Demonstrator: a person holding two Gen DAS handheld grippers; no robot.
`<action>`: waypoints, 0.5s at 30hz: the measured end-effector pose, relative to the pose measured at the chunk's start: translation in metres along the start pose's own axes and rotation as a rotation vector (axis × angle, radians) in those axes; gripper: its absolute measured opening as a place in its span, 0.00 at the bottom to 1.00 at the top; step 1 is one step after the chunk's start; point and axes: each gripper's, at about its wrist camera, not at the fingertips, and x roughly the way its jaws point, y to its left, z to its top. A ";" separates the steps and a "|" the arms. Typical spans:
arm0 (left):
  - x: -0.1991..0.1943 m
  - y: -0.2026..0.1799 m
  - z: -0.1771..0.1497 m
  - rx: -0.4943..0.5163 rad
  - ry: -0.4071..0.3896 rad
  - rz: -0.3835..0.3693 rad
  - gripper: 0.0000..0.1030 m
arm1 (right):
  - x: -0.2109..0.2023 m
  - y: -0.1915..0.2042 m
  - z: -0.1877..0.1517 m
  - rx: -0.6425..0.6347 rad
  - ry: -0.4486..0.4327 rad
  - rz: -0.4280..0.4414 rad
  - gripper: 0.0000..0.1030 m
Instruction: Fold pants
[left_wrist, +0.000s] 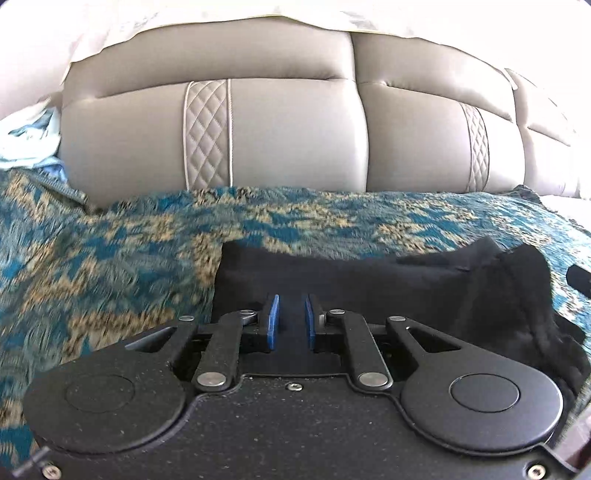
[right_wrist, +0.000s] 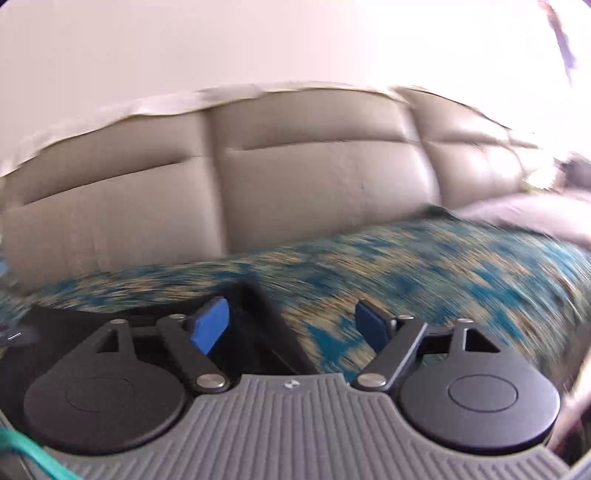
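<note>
The black pants (left_wrist: 388, 284) lie folded on a teal and tan patterned blanket (left_wrist: 110, 258). My left gripper (left_wrist: 291, 317) sits low over the pants' near left part, its blue pads a narrow gap apart with black cloth showing between them; whether they pinch the cloth I cannot tell. In the right wrist view my right gripper (right_wrist: 291, 325) is open wide, its left pad (right_wrist: 210, 325) over the right edge of the pants (right_wrist: 258, 314) and its right pad over the blanket (right_wrist: 443, 266). It holds nothing.
A grey padded headboard (left_wrist: 280, 133) rises right behind the blanket and also shows in the right wrist view (right_wrist: 295, 177). Crumpled light blue cloth (left_wrist: 26, 144) lies at the far left. Pale bedding (right_wrist: 535, 210) lies at the far right.
</note>
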 end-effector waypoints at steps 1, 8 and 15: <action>0.006 -0.001 0.002 0.009 -0.004 0.006 0.14 | 0.003 0.005 0.004 -0.039 0.000 0.040 0.85; 0.044 -0.004 0.001 0.035 0.006 0.056 0.16 | 0.037 0.043 0.001 -0.407 0.066 0.180 0.64; 0.051 -0.004 -0.001 0.046 -0.008 0.052 0.16 | 0.061 0.034 -0.007 -0.348 0.156 0.152 0.64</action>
